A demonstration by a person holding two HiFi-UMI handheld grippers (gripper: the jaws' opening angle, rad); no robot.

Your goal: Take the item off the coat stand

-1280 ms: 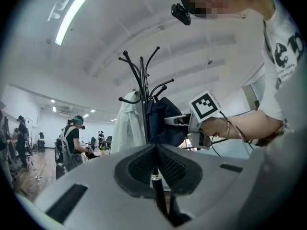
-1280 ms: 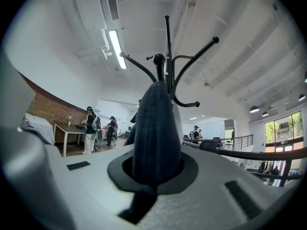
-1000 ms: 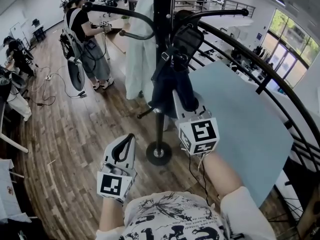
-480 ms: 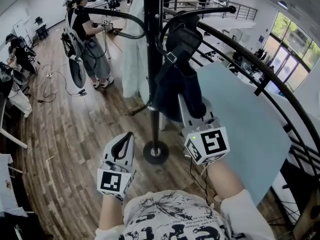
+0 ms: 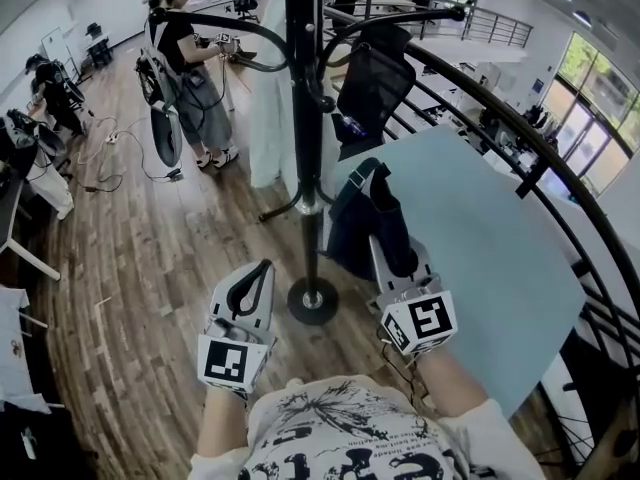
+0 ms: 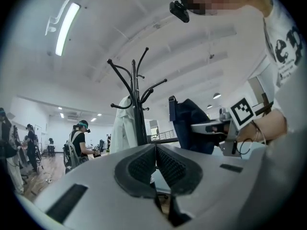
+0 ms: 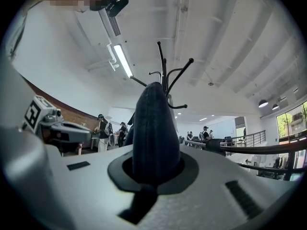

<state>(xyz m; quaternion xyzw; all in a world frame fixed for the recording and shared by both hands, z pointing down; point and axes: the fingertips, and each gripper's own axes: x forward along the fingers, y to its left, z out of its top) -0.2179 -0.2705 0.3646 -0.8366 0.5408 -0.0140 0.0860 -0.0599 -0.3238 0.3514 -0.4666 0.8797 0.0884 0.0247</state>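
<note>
One dark bag [image 5: 352, 220] clamped in right tool [image 5: 393, 255]

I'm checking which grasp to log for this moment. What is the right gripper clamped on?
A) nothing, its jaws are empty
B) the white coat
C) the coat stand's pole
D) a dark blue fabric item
D: in the right gripper view, the right gripper has its jaws closed on the dark blue fabric item, which rises up between them, while the white coat hangs on the coat stand, apart from it.
</note>
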